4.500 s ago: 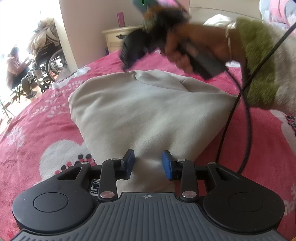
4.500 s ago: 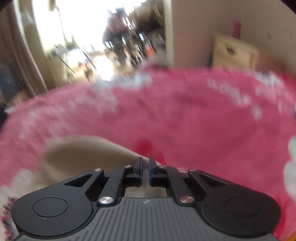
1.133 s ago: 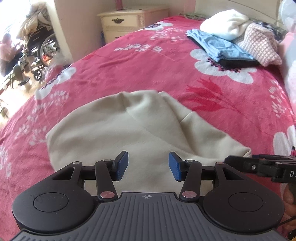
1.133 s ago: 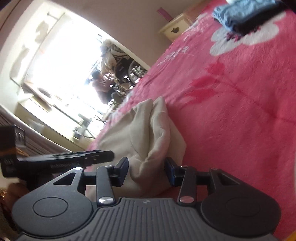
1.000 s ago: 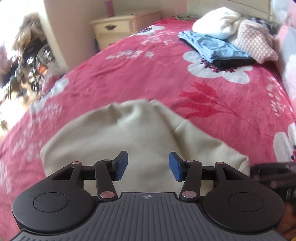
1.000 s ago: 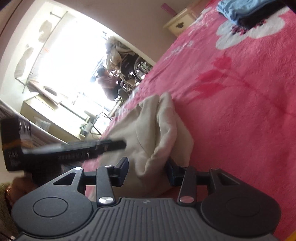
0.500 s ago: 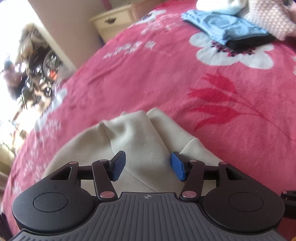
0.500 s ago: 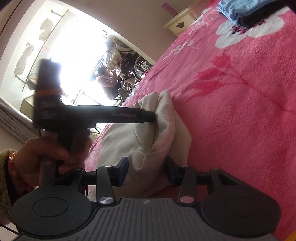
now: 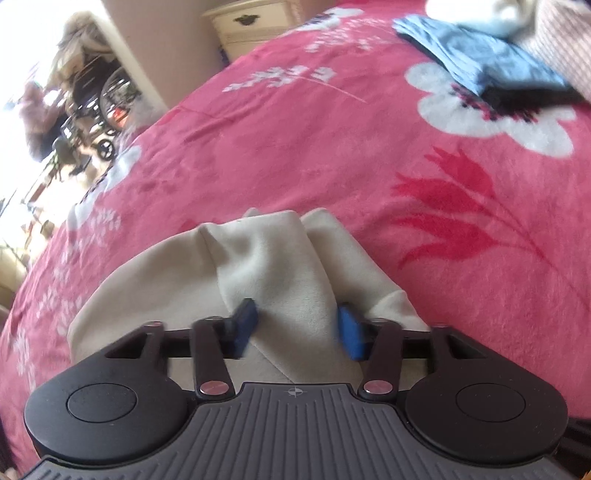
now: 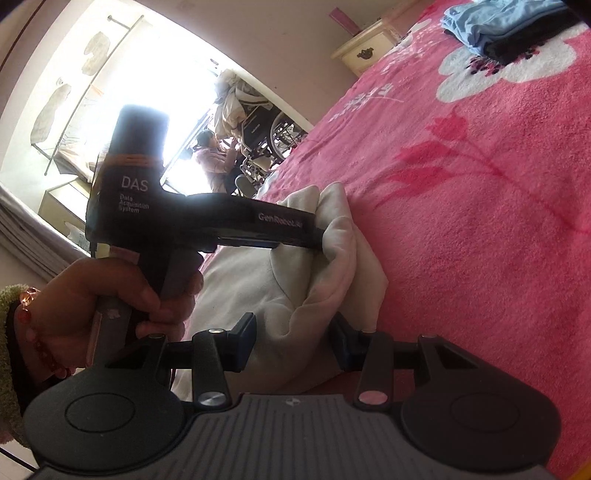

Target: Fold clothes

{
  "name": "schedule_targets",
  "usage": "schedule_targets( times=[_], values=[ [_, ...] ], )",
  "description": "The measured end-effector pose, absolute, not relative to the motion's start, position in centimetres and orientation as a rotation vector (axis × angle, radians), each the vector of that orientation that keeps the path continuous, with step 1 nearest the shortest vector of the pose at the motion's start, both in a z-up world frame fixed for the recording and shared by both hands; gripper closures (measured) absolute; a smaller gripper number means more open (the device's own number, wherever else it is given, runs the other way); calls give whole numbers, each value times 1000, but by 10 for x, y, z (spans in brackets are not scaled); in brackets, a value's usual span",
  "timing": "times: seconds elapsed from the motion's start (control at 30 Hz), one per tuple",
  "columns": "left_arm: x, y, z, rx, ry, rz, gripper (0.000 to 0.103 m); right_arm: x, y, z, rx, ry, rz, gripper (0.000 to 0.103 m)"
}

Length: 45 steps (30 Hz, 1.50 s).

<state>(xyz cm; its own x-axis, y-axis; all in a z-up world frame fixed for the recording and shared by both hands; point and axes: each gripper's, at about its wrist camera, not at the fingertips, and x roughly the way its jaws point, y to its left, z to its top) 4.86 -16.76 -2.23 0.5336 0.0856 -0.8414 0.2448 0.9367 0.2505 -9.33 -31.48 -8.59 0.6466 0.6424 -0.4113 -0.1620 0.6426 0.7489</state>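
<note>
A cream garment (image 9: 266, 266) lies bunched on the pink floral bedspread (image 9: 332, 155). My left gripper (image 9: 297, 328) is open, its blue pads either side of a raised fold near the garment's far end. In the right wrist view the garment (image 10: 321, 280) shows as a rumpled ridge. My right gripper (image 10: 293, 339) is open, with the near end of that ridge between its fingers. The left gripper (image 10: 319, 232) reaches in from the left there, its tip buried in the cloth.
A stack of folded clothes (image 9: 491, 66), blue on black, lies at the far right of the bed, also in the right wrist view (image 10: 491, 26). A cream nightstand (image 9: 255, 22) stands beyond the bed. A person sits by a wheelchair (image 10: 258, 136) near the bright doorway.
The left gripper has moved forward and down onto the garment's far fold. The right gripper has stayed open around the near end of the cloth.
</note>
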Motion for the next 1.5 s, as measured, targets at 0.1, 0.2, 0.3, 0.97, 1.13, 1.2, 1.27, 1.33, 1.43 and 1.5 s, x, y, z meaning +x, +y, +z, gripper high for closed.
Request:
schedule_targets(
  times=[0.1, 0.2, 0.3, 0.97, 1.13, 1.2, 1.27, 1.33, 1.43, 1.5],
  values=[
    [49, -159, -18, 296, 1011, -70, 82, -93, -315, -85, 735, 727, 505, 57],
    [47, -154, -17, 268, 1003, -58, 85, -92, -318, -85, 737, 715, 490, 57],
    [45, -152, -16, 264, 989, -60, 89, -92, -322, -85, 738, 710, 481, 57],
    [-4, -117, 28, 250, 828, -41, 95, 12, -334, -74, 694, 688, 501, 57],
    [-15, -110, 31, 232, 811, -30, 95, 51, -320, -89, 641, 786, 550, 65],
    [-19, -107, 31, 229, 808, -27, 95, 53, -318, -89, 639, 768, 559, 93],
    [-22, -105, 32, 226, 805, -23, 95, 51, -315, -85, 641, 738, 573, 103],
    [-25, -102, 34, 216, 799, -18, 95, 49, -313, -80, 643, 707, 586, 103],
    [-29, -101, 40, 203, 772, -9, 95, 57, -313, -64, 654, 673, 603, 103],
    [-30, -100, 42, 198, 763, -4, 95, 63, -312, -53, 661, 650, 614, 103]
  ],
)
